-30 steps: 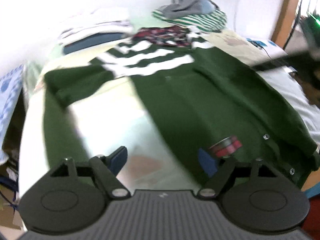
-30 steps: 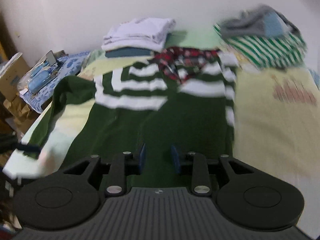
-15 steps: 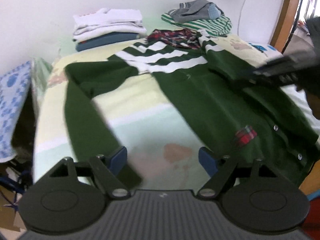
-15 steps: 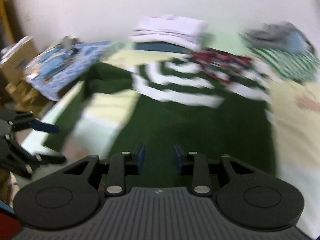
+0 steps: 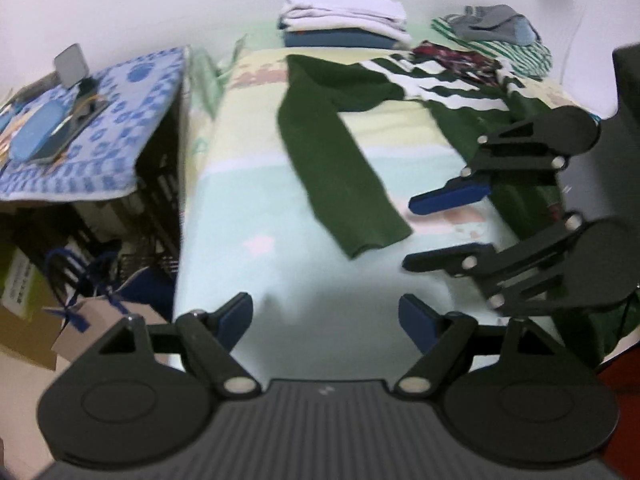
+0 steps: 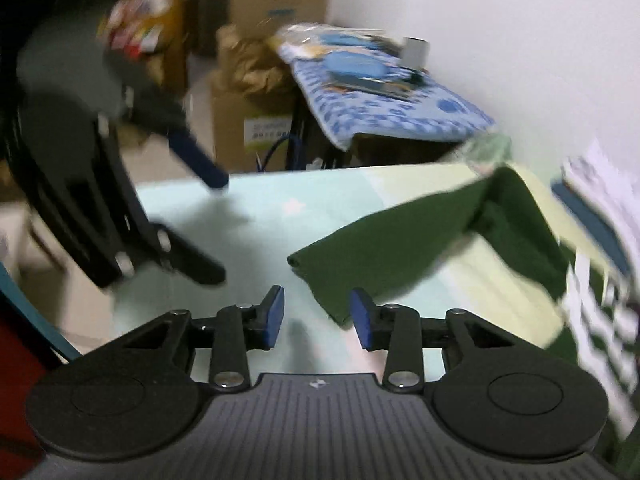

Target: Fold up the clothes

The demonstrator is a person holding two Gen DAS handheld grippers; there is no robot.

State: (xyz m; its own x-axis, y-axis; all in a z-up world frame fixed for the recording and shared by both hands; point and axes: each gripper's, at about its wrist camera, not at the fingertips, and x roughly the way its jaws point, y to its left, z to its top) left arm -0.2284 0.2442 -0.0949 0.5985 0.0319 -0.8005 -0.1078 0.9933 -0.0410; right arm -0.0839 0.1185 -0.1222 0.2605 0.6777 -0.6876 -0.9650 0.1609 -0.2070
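Compared with a second ago, both wrist views have swung from the shirt body toward the near left corner of the bed; the side table with the blue patterned cloth [image 5: 120, 120], formerly at the frame edge, is now prominent; each gripper now appears in the other's view.

The left gripper [image 5: 326, 318] stands wide open over bare bedding, nothing between its jaws; the right gripper [image 6: 316, 316] has its jaws partly apart and opening, the sleeve cuff [image 6: 320, 280] just ahead of them, not clamped.

Count: one green shirt [image 5: 332, 152] with white chest stripes, soft knit, spread flat on the bed [image 5: 280, 280], its long sleeve running diagonally toward the near edge; one folded stack [image 5: 344, 16] by the wall; one loose striped heap [image 5: 492, 36]; two grippers, each with two blue flat pads [image 6: 274, 318].
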